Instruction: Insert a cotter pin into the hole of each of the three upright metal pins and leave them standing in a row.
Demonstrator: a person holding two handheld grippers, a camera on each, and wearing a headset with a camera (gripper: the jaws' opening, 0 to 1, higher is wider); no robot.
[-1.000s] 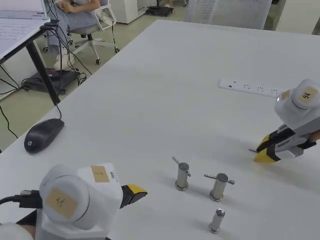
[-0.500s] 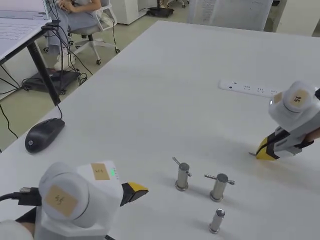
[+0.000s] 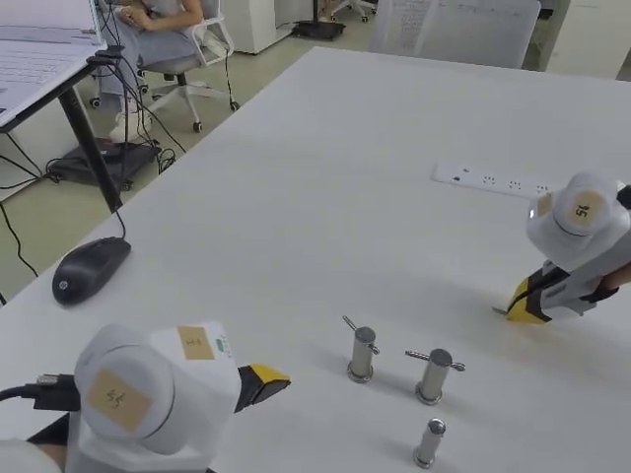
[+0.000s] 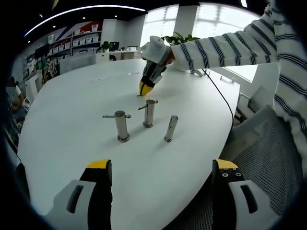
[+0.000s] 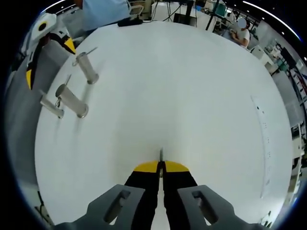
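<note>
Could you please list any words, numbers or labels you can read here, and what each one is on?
"15", handwritten, uncertain: round tan sticker on the right gripper.
Handwritten scribble, unreadable: tan sticker on the left gripper, round face.
Print too blurred: second tan sticker on that gripper's top.
Markings too small: white power strip.

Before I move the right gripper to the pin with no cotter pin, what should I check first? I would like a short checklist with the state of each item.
1. Right gripper shut on cotter pin: ok.
2. Cotter pin lifted off the table: cannot tell.
3. Bare metal pin upright: ok.
4. The other two pins carry cotter pins: ok.
5. Left gripper open, apart from the pins: ok.
6. Three pins in one row: not ok, the bare metal pin stands off the line.
</note>
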